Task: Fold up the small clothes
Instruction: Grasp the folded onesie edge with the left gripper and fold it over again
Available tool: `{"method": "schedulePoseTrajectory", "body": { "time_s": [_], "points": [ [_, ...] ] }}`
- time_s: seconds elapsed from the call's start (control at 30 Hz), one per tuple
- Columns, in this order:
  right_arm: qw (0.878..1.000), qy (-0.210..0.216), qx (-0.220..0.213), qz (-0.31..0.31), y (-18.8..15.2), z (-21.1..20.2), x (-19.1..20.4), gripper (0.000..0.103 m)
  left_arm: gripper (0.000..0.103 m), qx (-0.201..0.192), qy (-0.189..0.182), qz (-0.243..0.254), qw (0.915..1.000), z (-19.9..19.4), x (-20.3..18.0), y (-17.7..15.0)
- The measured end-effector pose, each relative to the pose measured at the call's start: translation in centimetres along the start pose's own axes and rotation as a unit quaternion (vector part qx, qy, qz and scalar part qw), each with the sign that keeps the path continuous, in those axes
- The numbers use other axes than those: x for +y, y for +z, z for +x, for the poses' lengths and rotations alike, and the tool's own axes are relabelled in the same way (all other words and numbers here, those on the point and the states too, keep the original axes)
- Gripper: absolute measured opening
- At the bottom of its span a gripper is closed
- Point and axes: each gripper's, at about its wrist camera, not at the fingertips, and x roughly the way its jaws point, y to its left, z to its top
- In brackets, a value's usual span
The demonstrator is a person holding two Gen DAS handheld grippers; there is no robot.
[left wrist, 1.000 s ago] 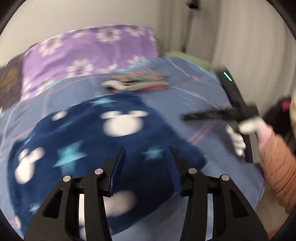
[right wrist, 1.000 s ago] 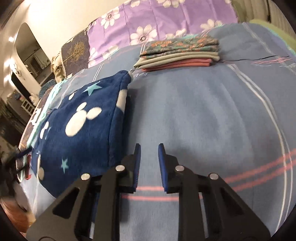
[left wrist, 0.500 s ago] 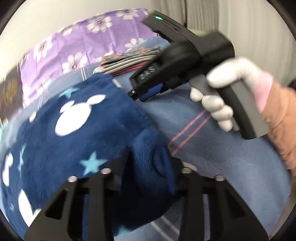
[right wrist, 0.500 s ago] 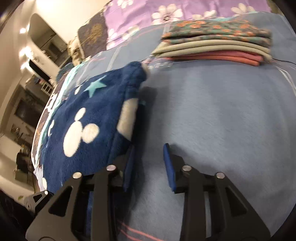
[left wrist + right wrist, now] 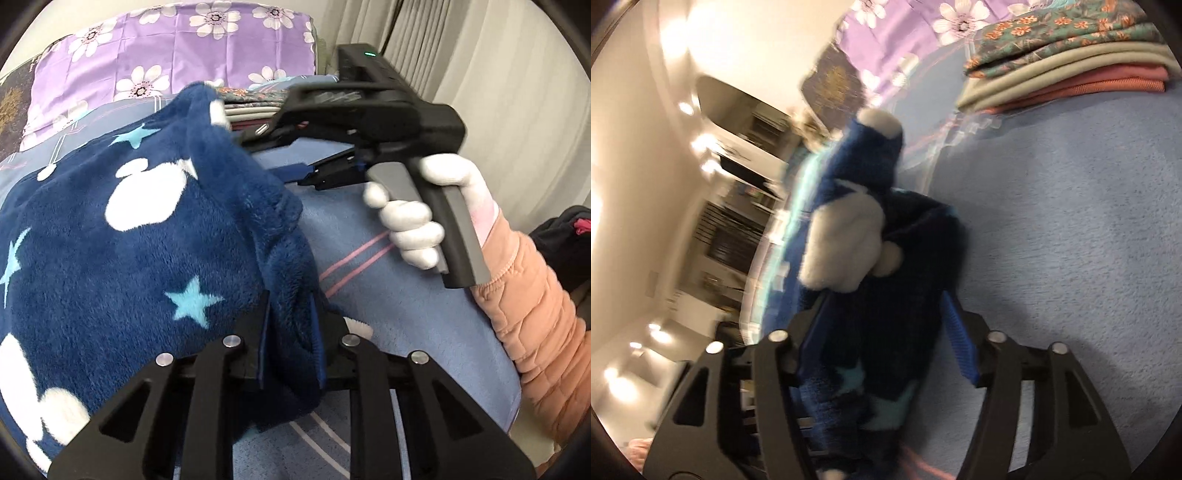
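You are working in a home bedroom. The surface under you is a bed with a blue sheet (image 5: 424,332) bearing pink stripes, a purple floral pillow (image 5: 177,48) at its head, pale curtains (image 5: 480,55) alongside, and 1 stack of folded clothes (image 5: 1067,59) on the bedding.

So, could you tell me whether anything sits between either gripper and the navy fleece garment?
Nothing visible does. The left gripper already has the navy fleece garment bunched between its fingers, and the right gripper also has fleece between its fingers.
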Motion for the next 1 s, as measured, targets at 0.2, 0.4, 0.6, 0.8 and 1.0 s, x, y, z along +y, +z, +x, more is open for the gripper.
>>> {"method": "schedulePoseTrajectory", "body": {
  "time_s": [0.2,0.4,0.6,0.8,1.0],
  "points": [
    [0.997,-0.044,-0.057,0.011,1.7,0.7,2.1,0.007,0.020,-0.003,0.025,0.058,0.9980,0.6,-2.2,0.3],
    [0.994,-0.082,-0.060,-0.035,0.9,3.4,0.6,0.008,0.020,0.002,0.024,0.077,0.9967,1.3,-2.9,-0.9],
    [0.985,-0.124,-0.117,-0.022,0.3,-2.1,1.5,0.018,0.024,0.000,0.009,0.069,0.9976,1.0,-2.5,-1.2],
    [0.990,-0.066,-0.062,-0.112,-4.0,-2.0,6.9,0.018,0.032,-0.002,-0.020,0.048,0.9986,1.3,-1.3,-0.6],
    [0.975,-0.163,-0.062,-0.138,-5.0,1.5,5.8,0.019,0.036,-0.013,-0.066,0.036,0.9971,-2.0,-0.8,-2.4]
  ]
}}
